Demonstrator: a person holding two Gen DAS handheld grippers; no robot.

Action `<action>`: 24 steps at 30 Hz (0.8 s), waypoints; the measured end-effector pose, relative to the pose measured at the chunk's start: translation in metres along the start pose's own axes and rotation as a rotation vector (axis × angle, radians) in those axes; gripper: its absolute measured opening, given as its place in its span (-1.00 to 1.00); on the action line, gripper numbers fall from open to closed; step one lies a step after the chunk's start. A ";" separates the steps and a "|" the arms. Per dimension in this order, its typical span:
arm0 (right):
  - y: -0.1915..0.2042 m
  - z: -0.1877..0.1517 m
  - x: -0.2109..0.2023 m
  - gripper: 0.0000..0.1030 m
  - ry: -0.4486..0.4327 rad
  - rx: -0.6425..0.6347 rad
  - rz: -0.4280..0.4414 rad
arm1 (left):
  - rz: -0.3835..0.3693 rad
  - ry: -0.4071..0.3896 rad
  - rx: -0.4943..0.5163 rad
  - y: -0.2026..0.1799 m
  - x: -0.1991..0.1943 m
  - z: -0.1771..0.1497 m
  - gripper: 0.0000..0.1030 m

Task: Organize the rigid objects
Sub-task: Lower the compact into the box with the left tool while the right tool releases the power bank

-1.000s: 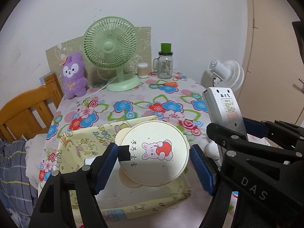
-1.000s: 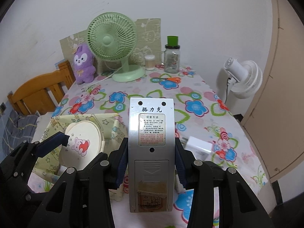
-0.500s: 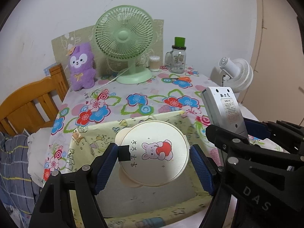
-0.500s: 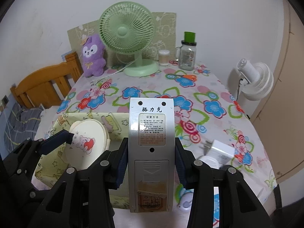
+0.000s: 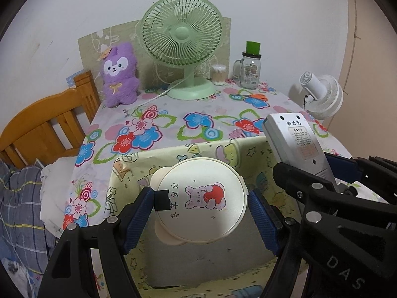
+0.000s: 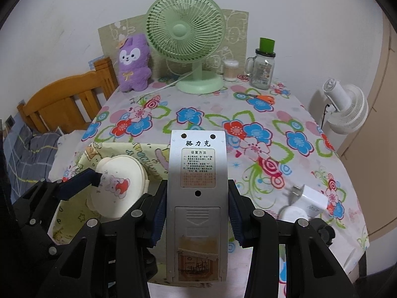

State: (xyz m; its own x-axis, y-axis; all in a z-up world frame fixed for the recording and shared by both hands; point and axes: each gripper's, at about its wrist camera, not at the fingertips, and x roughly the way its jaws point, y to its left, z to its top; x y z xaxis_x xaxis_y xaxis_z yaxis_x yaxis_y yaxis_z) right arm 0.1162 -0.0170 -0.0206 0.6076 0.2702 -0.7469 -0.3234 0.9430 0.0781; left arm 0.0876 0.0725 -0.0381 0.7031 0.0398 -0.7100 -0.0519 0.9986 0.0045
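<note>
Left wrist view: the left gripper [image 5: 199, 206] clamps the round cream container [image 5: 202, 204] by its rim, above the yellow fabric bin [image 5: 248, 154]. Right gripper [image 6: 197, 206] squeezes the grey remote [image 6: 197, 173] just right of it. Thin rim hold; the container could tilt and slip, or the grippers collide over the bin. White charger [image 6: 310, 200] lies near right, perhaps beside another white item; green fan [image 6: 186, 31] stands far.

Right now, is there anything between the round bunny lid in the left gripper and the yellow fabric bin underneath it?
Nothing visible. The left gripper holds the round lid right over the open yellow bin, whose visible inside looks bare. The remote in the right gripper is off to the right side.
</note>
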 end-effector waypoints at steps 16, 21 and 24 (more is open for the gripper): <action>0.019 -0.006 0.040 -0.09 0.095 0.026 0.017 | 0.012 0.069 -0.012 0.012 0.020 -0.010 0.63; 0.020 -0.006 0.042 -0.09 0.107 0.021 0.014 | 0.004 0.068 -0.012 0.012 0.019 -0.011 0.73; 0.019 -0.006 0.042 -0.09 0.110 0.021 0.021 | 0.002 0.070 -0.013 0.011 0.019 -0.011 0.75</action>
State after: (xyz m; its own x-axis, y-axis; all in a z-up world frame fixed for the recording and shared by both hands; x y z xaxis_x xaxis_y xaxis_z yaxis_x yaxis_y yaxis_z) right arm 0.1313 0.0108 -0.0551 0.5169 0.2684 -0.8129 -0.3193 0.9415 0.1079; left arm 0.0924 0.0841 -0.0593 0.6516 0.0386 -0.7576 -0.0630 0.9980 -0.0032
